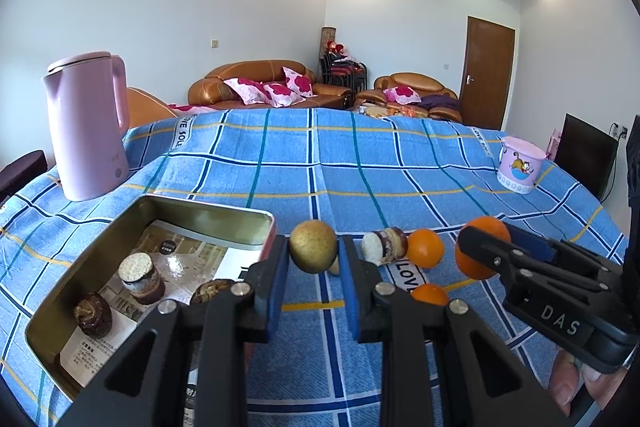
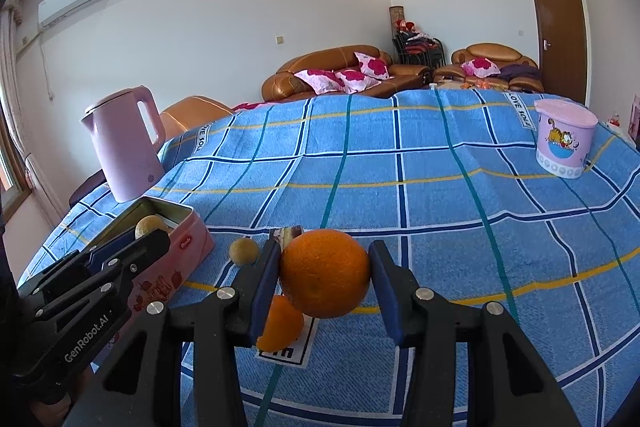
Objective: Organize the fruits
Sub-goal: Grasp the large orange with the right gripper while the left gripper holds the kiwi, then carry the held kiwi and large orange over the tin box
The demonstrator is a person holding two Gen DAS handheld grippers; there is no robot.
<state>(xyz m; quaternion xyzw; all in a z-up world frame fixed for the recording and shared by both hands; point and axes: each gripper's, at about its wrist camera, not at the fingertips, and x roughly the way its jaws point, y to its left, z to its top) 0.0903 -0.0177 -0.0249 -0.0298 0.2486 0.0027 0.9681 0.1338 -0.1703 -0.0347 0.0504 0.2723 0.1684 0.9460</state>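
While your left gripper (image 1: 313, 281) clamps a brownish pear (image 1: 313, 246), your right gripper (image 2: 326, 291) grips a large orange (image 2: 325, 274) above the tablecloth (image 2: 440, 195).

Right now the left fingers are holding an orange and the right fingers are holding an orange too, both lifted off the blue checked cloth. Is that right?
Not quite. The left gripper holds a yellow-green pear, not an orange; the left wrist view shows it clamped between the blue pads. The right gripper does hold an orange, and both fruits are up off the blue checked cloth.
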